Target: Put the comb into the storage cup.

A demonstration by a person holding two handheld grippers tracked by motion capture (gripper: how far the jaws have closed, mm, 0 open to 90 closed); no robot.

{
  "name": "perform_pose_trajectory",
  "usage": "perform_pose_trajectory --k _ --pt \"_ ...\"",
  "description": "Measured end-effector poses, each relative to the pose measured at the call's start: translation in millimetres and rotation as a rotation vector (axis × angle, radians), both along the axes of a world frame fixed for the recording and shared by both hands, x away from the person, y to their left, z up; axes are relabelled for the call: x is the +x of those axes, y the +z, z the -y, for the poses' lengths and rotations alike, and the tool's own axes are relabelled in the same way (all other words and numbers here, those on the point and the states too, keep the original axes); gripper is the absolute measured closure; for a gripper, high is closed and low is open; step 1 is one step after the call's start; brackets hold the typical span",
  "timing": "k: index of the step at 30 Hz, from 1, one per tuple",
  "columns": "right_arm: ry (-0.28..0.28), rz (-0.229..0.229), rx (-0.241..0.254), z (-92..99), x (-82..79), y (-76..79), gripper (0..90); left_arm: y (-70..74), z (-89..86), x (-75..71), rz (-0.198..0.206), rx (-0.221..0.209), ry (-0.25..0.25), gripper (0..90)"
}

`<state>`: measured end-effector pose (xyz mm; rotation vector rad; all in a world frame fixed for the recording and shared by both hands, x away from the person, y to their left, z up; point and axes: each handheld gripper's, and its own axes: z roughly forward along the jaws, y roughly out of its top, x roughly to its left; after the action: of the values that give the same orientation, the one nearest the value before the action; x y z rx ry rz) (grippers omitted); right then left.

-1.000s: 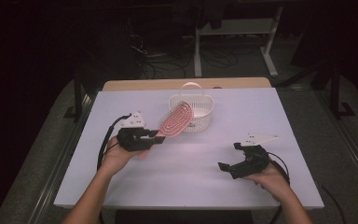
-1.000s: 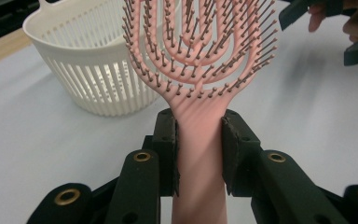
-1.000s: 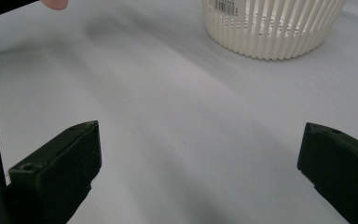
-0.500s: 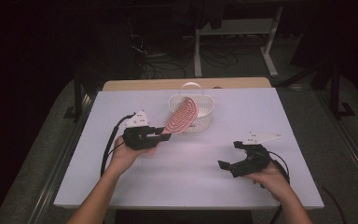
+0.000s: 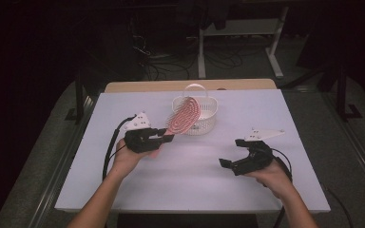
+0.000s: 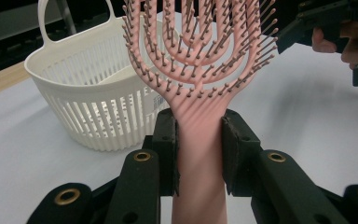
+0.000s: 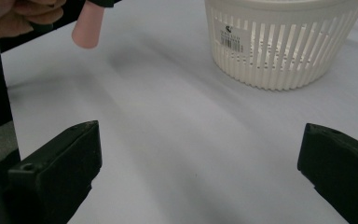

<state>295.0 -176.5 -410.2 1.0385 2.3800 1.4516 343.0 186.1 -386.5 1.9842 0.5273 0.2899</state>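
A pink vented hairbrush [image 5: 183, 117] is held off the table by my left gripper [image 5: 164, 135], whose pads press on both sides of its handle [image 6: 200, 140]. The bristled head [image 6: 200, 42] tilts up towards a white slatted basket [image 5: 195, 116] with a loop handle, just behind it. The handle's end [image 7: 87, 29] hangs above the table in the right gripper view. My right gripper [image 5: 230, 154] stands open at the right front of the table, its jaws wide apart with nothing between them.
The white table top [image 5: 195, 166] has bare room between the two hands and in front of the basket [image 7: 279, 42]. A wooden strip [image 5: 171, 86] edges the far side. Dark floor, cables and a white frame [image 5: 237, 33] lie beyond.
My left hand has shifted a little right and up with the brush, bringing its head closer over the basket's rim. The right gripper has barely moved.
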Motion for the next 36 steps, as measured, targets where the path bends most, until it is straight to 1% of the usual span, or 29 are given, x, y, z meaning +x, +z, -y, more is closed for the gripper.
perform_pose_trajectory --k 6,9,14,16,18,21,25,29,36 --pt "0.001 0.000 0.019 -3.1 3.8 5.4 0.0 -1.4 0.8 -0.4 0.006 0.010 0.004 70.5" --pt "0.006 0.002 0.029 -4.6 5.8 8.3 0.0 -1.3 0.9 -0.7 0.010 0.008 0.005 70.5" --pt "0.014 0.018 0.062 -10.1 14.5 16.2 0.0 -2.5 -0.3 0.6 0.002 0.005 0.011 70.5" --pt "0.023 0.021 0.070 -13.0 17.5 19.1 0.0 -2.6 0.0 1.5 0.004 0.012 0.012 70.5" --pt "0.032 0.031 0.072 -17.5 21.4 21.9 0.0 -3.0 0.4 1.9 0.004 0.014 0.014 70.5" --pt "0.034 0.030 0.079 -19.8 23.6 22.8 0.0 -3.5 0.5 0.5 0.002 0.007 0.019 70.5" --pt "0.033 0.037 0.083 -23.6 26.8 26.0 0.0 -4.8 2.5 -0.9 0.006 0.014 0.014 70.5" --pt "0.033 0.040 0.092 -27.4 30.9 29.4 0.0 -4.9 3.1 -2.9 0.011 0.012 0.014 70.4" --pt "0.050 0.051 0.103 -35.2 38.1 36.0 0.0 -4.5 1.0 -4.7 0.020 0.004 0.033 70.5"
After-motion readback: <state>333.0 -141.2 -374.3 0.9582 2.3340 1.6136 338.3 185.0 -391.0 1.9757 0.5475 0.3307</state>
